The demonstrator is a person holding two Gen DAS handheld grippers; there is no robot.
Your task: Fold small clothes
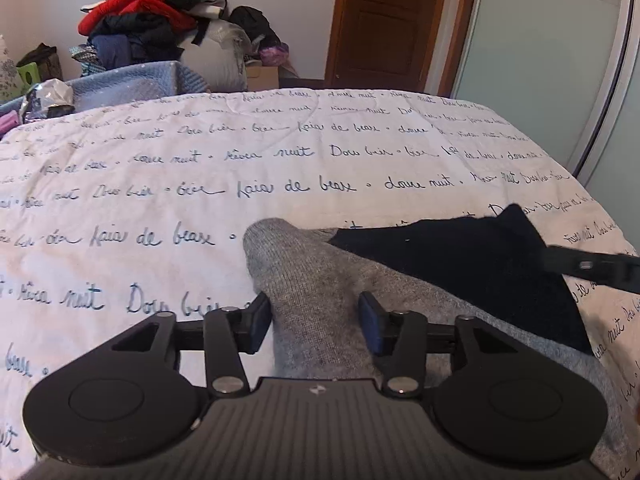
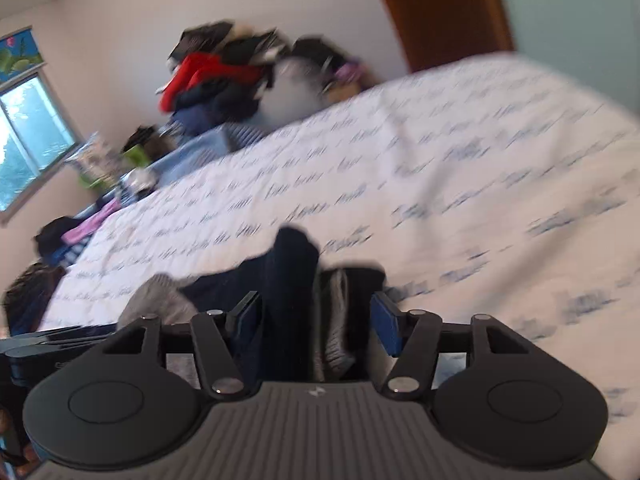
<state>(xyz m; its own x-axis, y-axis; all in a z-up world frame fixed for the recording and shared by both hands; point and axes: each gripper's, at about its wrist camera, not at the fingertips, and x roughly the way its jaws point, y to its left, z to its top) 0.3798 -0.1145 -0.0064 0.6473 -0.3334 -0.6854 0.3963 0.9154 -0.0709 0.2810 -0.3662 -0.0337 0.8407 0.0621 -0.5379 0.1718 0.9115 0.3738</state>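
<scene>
On the bed (image 1: 280, 168) my left claw (image 1: 316, 322) straddles the grey sock (image 1: 312, 280) with jaws apart, my right claw (image 2: 316, 320), also apart, has dark sock (image 2: 290, 276) bunched between; I'd pinch both ends squarely first.

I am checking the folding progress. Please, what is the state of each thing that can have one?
left gripper: open, fingers astride the grey sock
right gripper: open, bunched fabric between its fingers
grey sock: flat on the bed
dark sock: partly over the grey one
door: closed
</scene>
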